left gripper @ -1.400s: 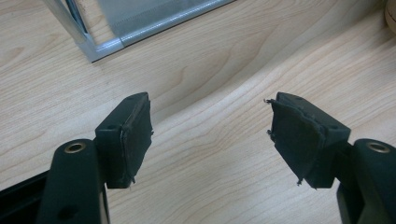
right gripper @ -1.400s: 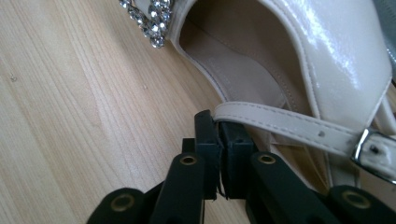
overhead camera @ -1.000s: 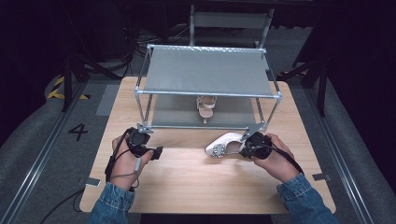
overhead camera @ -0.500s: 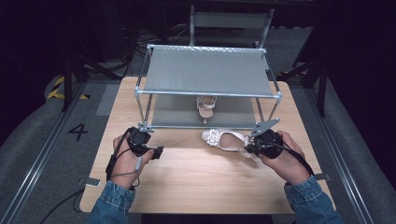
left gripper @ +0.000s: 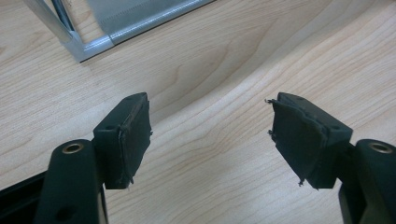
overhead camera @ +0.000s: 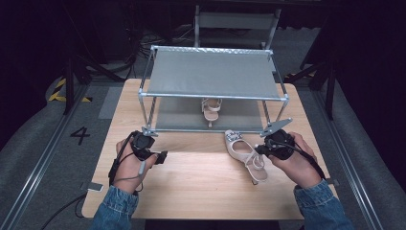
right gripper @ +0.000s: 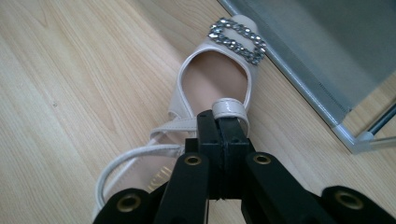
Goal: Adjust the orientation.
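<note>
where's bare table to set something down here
Open wood lies between the left gripper and the sandal held by the right gripper, and along the near edge of the table. The front right is crowded. The rack fills the back, a second sandal on its lower shelf.

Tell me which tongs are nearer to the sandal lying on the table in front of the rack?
Right. The right tongs are shut on a strap of the sandal. The left tongs are open over bare table, well to its left.
</note>
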Demonstrator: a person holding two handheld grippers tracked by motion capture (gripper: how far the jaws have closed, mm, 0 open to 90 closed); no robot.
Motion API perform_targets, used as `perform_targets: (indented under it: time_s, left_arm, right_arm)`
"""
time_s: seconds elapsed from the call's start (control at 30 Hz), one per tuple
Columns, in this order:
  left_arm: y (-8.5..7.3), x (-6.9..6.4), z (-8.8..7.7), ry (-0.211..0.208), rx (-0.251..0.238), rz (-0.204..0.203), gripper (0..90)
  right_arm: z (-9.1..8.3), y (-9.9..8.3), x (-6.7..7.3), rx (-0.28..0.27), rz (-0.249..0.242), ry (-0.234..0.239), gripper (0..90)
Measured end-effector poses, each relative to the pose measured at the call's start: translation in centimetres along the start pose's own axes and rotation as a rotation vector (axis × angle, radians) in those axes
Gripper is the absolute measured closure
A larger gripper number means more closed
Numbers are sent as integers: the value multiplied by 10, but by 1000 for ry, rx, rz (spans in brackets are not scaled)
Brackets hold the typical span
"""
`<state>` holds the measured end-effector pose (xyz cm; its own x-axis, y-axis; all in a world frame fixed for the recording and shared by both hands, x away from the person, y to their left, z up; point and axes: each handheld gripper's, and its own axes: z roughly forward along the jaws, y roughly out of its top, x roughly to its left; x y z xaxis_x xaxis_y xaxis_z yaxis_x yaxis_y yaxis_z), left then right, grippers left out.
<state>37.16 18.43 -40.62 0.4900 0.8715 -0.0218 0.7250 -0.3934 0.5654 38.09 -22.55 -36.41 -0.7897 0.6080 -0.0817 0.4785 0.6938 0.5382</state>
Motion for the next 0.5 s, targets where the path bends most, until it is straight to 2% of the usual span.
perform_targets:
  time_s: [0.13, 0.27, 0.3, 0.37, 0.4, 0.5]
  left_arm:
    - [0, 0, 0, -1, 2, 4, 284]
    - [1, 1, 0, 0, -1, 3, 284]
    - [0, 1, 0, 1, 0, 3, 284]
    - [0, 1, 0, -2, 3, 4, 284]
    - [1, 0, 1, -1, 3, 4, 284]
    - [1, 0, 2, -4, -1, 9, 283]
  right_arm:
    - [-2, 0, 0, -7, 10, 8, 895]
    - [-1, 0, 2, -14, 53, 76, 859]
    - [0, 0, 3, -12, 71, 116, 802]
    - [0, 1, 5, -12, 73, 125, 772]
    - [2, 1, 6, -10, 84, 140, 702]
    - [10, 2, 12, 2, 68, 139, 613]
